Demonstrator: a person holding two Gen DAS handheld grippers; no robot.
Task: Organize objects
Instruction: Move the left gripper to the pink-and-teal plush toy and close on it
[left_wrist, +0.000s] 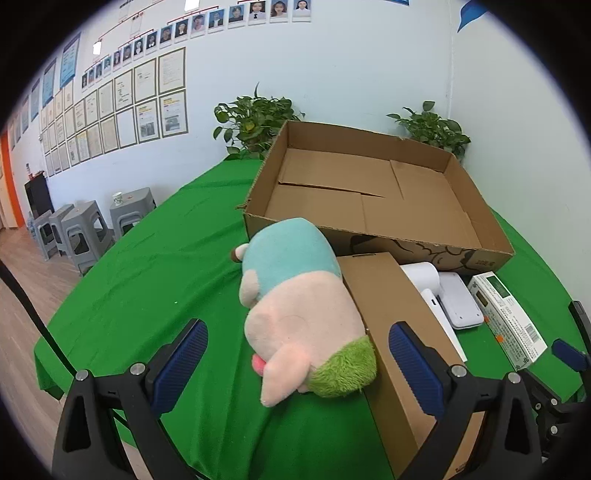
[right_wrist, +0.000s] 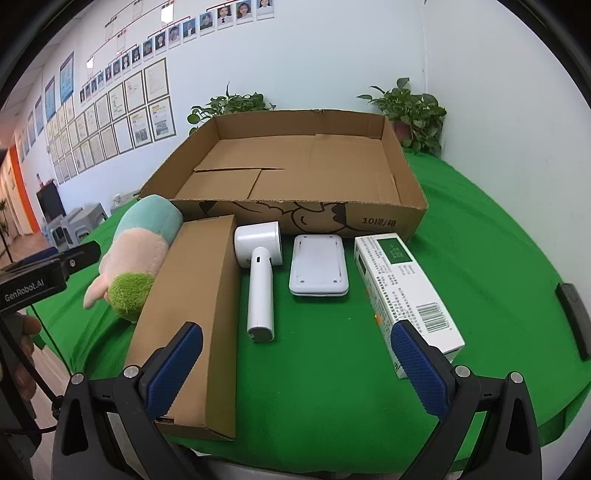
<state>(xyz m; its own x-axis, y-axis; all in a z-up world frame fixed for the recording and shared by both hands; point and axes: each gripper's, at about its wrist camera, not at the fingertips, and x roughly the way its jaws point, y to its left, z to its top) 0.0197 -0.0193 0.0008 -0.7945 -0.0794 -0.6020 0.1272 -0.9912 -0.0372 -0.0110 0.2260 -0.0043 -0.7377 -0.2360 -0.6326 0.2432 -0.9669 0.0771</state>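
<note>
Your left gripper (left_wrist: 297, 363) has its jaws spread wide, with the plush toy (left_wrist: 299, 314) lying between them at the centre of the left wrist view; the pads do not press on it. The toy rests on the green tablecloth (left_wrist: 155, 273), its right flank against the long brown carton (left_wrist: 391, 332) that runs from mid-frame toward the lower right.

Your right gripper (right_wrist: 295, 367) is also spread wide and pinches nothing; only bare cloth lies between its pads in the lower middle of the right wrist view. Its left pad sits in front of the brown carton's near end, its right pad in front of the near corner of the white printed box (right_wrist: 406, 291).

Across the middle of that view you have a row: the plush toy at the left, the brown carton, the white handheld device (right_wrist: 260, 273), the flat white case (right_wrist: 319, 266), then the white printed box. Behind them, in the upper centre, the large open cardboard box (right_wrist: 406, 173) has nothing inside it
</note>
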